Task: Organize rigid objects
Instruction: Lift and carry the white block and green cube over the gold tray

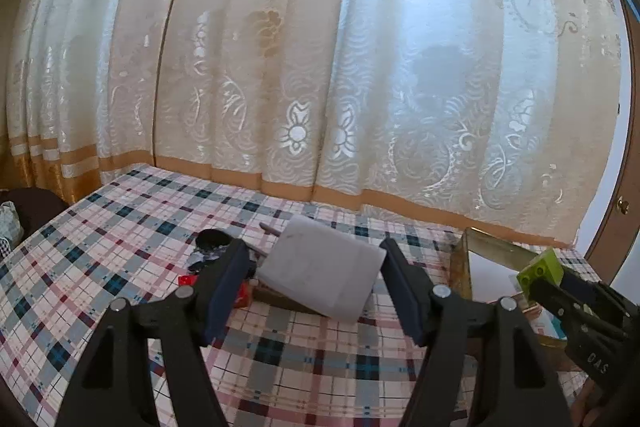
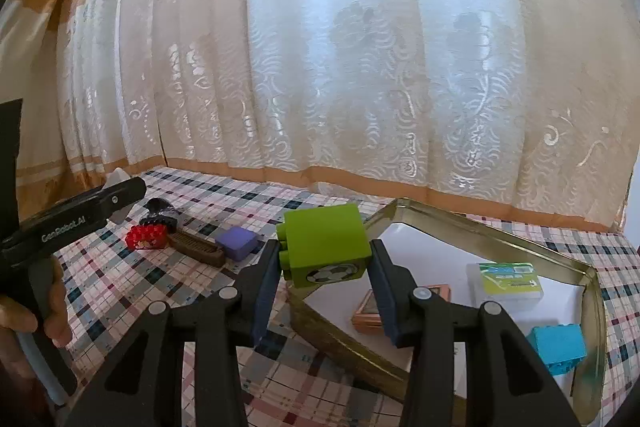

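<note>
Right wrist view, right gripper (image 2: pixel 324 267) clamping green block (image 2: pixel 324 247), studs pointing left, left gripper (image 1: pixel 312 279) spread wide

Left gripper (image 1: pixel 314 279) fingers (image 1: pixel 224 287) apparently straddle purple block (image 1: pixel 324 273).

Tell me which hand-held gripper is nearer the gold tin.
Right. The right hand-held gripper holds the green block at the gold tin edge; the left hand-held gripper is farther left, around a purple block.

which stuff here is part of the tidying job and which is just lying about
Part of the job:
- green block, gripped by the right gripper
- metal tin holding a blue block
- purple block, red block, brown comb
- left gripper, open

Lying about:
- curtain
- checked tablecloth
</note>
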Action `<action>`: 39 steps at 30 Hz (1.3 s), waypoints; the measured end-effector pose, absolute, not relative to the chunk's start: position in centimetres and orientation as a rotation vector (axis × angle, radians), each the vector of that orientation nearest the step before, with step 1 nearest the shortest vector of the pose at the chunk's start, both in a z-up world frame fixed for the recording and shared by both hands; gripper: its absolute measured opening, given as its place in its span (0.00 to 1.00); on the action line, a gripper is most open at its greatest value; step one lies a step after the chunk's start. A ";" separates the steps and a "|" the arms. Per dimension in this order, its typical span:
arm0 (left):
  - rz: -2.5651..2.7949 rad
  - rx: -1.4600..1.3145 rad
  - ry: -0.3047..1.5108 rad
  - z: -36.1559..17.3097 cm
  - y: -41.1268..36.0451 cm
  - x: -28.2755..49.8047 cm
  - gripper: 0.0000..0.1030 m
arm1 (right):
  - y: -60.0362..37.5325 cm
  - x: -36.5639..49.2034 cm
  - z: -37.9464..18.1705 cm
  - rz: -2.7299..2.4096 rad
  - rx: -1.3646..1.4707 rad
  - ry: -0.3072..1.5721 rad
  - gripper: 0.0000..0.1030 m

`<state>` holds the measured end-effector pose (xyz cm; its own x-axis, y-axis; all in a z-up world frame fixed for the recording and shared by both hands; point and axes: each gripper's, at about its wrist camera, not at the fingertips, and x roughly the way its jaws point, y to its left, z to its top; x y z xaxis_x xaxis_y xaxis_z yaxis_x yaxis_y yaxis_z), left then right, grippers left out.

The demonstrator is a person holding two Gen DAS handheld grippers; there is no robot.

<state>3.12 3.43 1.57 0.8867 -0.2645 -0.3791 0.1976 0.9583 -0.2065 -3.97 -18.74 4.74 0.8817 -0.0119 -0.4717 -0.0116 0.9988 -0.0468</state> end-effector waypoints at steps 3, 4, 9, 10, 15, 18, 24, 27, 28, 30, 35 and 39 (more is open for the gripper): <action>-0.250 -0.150 0.402 1.9 2.8 2.6 0.65 | -19.2 -4.2 4.9 -0.002 -0.043 0.487 0.45; -0.248 -0.143 0.399 2.0 2.5 2.5 0.65 | -19.5 -4.2 5.0 -0.002 -0.036 0.486 0.45; -0.246 -0.129 0.399 2.2 1.4 2.1 0.65 | -20.2 -4.4 5.1 -0.010 -0.017 0.490 0.45; -0.248 -0.128 0.402 2.2 1.2 2.1 0.65 | -20.4 -4.5 5.1 -0.013 -0.016 0.489 0.45; -0.256 -0.118 0.412 2.2 0.0 1.8 0.65 | -21.0 -4.9 5.3 -0.035 -0.027 0.478 0.45; -0.261 -0.107 0.407 2.4 -0.8 1.5 0.65 | -21.5 -5.1 5.4 -0.042 -0.025 0.475 0.45; -0.283 -0.101 0.396 3.0 -2.5 1.0 0.65 | -22.8 -5.5 5.7 -0.057 -0.016 0.471 0.45; -0.298 -0.097 0.400 3.1 -3.7 0.9 0.65 | -23.3 -5.7 5.8 -0.062 -0.011 0.469 0.45; -0.300 -0.096 0.402 3.0 -4.0 1.0 0.65 | -23.5 -5.8 5.8 -0.065 -0.012 0.468 0.45; -0.311 -0.092 0.410 3.0 -4.8 1.0 0.65 | -23.8 -5.9 5.9 -0.069 -0.012 0.469 0.45; -0.332 -0.083 0.417 2.9 -6.4 0.8 0.65 | -24.7 -6.0 6.0 -0.078 -0.008 0.468 0.45; -0.351 -0.078 0.416 3.1 -7.5 0.5 0.65 | -25.3 -6.3 6.1 -0.084 -0.009 0.466 0.45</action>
